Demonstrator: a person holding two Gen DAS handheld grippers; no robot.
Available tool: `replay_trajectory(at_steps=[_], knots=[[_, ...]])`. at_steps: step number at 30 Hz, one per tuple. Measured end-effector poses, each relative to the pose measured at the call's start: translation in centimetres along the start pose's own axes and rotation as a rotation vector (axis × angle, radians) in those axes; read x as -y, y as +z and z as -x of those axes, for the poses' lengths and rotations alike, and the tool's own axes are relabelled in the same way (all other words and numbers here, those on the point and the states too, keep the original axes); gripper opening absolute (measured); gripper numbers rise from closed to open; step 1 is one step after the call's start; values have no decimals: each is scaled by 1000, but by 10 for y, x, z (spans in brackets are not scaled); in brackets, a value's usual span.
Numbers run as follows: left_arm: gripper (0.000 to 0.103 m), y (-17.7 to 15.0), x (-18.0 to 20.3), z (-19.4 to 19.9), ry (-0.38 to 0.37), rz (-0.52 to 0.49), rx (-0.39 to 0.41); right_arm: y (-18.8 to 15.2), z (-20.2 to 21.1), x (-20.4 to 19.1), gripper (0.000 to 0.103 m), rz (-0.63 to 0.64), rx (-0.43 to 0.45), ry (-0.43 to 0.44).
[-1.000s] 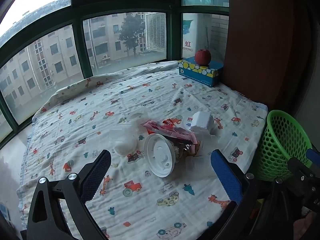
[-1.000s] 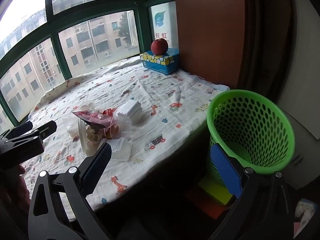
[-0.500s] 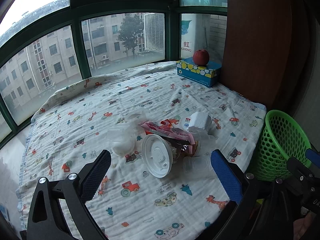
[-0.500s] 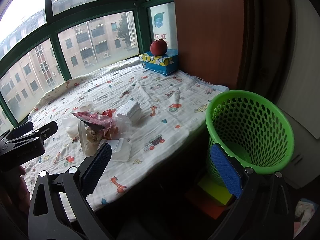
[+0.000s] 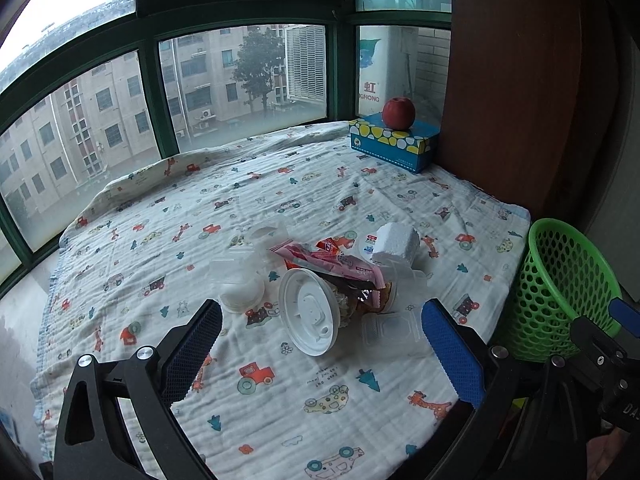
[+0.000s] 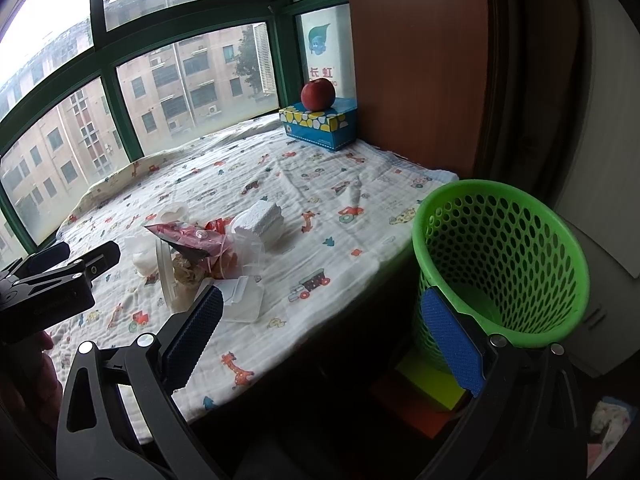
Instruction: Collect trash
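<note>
Cotton blanket [image 5: 280, 184] printed with cars carries the trash pile [image 5: 332, 276] at its centre; green basket [image 6: 500, 256] stands off its edge at 3 o'clock. Left gripper [image 5: 320, 344] and right gripper [image 6: 320, 336] both hang spread, holding nothing. Apple [image 5: 398, 112] tops box [image 5: 392, 144] at 1 o'clock.
</note>
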State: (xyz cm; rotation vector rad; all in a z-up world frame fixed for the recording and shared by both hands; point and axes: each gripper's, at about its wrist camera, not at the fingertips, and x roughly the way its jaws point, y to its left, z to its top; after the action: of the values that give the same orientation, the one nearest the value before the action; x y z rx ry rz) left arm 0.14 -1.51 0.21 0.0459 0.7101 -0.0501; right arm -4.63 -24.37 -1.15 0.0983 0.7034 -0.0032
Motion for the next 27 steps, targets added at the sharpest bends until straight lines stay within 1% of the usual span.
replay_trajectory(at_steps=[18,27], knots=[[97,1,6,-5,-18,-14,-12,1,-2,0,98,-3,-3,4],[97,5,0,-11,-5,-9,-12,5,-9,-1,98,6,-7,10]])
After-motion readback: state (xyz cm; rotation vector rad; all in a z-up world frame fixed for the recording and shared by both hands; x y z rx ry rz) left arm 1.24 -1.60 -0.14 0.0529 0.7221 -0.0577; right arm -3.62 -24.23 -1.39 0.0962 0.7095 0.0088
